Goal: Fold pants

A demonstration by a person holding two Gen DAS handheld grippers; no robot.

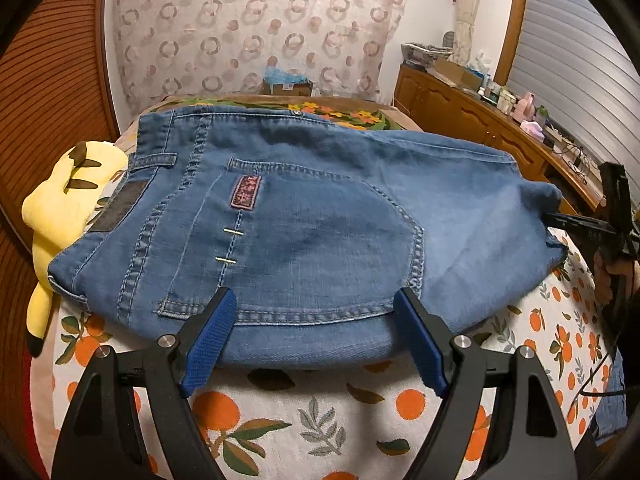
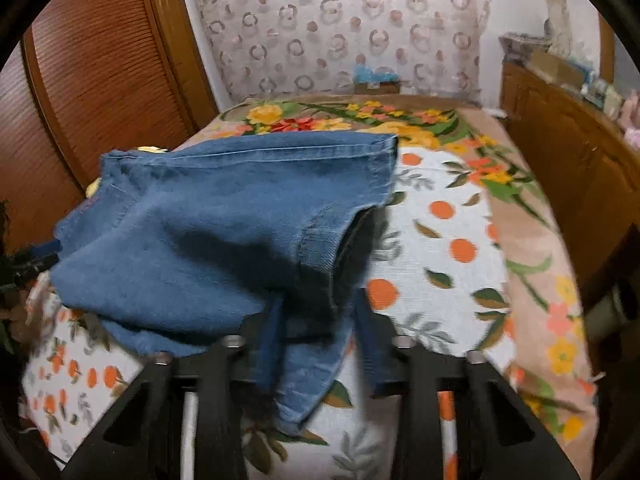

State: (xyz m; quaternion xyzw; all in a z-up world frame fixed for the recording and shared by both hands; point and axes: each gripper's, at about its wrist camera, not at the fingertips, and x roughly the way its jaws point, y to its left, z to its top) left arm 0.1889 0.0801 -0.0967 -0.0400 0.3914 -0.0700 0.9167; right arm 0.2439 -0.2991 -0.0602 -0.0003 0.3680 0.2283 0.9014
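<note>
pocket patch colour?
Pink-red with dark lettering, on the jeans patch; left wrist view shows it best.

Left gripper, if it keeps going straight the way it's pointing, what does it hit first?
Most likely the folded jeans: the left gripper is open, its tips at their near edge on the bedspread. Depth is hard to judge.

Blue denim pants with pink pocket label; white bedsheet printed with oranges and leaves; yellow plush toy; blue-padded black tongs.
</note>
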